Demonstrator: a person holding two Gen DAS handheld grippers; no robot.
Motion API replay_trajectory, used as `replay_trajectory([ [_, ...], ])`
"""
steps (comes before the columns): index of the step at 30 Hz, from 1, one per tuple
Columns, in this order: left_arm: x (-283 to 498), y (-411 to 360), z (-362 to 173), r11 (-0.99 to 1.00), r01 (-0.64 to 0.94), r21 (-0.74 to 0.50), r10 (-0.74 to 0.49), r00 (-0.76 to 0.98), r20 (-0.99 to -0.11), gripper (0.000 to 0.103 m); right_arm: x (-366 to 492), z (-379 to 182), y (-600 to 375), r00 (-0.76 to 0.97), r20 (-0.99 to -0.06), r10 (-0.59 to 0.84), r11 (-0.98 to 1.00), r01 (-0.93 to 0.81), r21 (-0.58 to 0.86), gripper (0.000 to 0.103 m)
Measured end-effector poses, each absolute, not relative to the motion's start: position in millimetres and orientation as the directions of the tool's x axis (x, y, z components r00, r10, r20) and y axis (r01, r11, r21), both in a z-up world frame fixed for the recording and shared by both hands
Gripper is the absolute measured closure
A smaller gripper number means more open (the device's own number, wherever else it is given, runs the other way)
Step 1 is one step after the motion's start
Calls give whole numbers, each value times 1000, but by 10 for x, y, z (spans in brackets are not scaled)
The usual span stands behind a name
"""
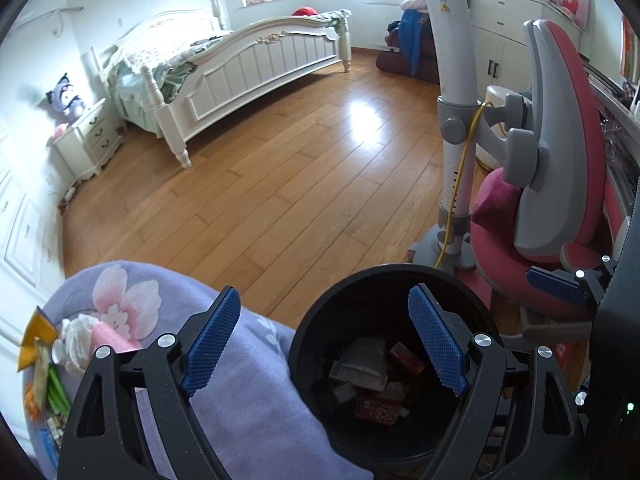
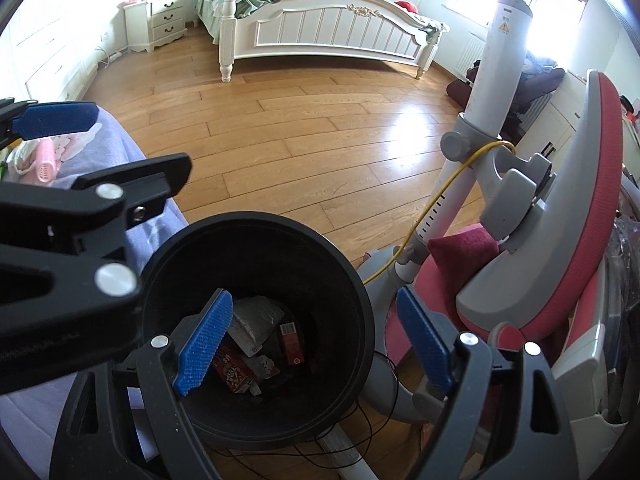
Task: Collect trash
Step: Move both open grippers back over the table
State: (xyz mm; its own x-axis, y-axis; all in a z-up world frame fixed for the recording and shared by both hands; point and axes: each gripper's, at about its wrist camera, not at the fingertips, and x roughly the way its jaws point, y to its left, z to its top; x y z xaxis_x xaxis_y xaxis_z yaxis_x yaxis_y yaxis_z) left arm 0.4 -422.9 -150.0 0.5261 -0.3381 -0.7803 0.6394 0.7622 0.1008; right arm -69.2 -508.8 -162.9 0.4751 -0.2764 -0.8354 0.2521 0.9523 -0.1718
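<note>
Bedroom with a wood floor; a black bin stands beside a purple blanket. I hold my left gripper and right gripper over the bin, both spread wide and empty. Remaining trash lies on the blanket: crumpled tissue and wrappers, likely light and soft, best pinched mid-bunch.

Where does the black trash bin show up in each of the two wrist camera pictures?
Left wrist view: the black trash bin sits at the bottom, right of centre, behind the right blue finger.
Right wrist view: the bin sits at the bottom, left of centre, behind the left blue finger.
Shared landmark: the white bed across the wooden floor.
</note>
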Motion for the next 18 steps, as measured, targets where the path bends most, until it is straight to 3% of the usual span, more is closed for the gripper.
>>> replay_trajectory([
  [10,317,-3273,-1379,839,533,106,-263,569,-779,18,-378,-1552,-4547,514,-833,-207,977,147,-152,20],
  [18,957,-1747,-1338,927,353,126,-119,596,-794,18,191,-1521,-3620,530,-844,-81,991,-48,-125,25],
])
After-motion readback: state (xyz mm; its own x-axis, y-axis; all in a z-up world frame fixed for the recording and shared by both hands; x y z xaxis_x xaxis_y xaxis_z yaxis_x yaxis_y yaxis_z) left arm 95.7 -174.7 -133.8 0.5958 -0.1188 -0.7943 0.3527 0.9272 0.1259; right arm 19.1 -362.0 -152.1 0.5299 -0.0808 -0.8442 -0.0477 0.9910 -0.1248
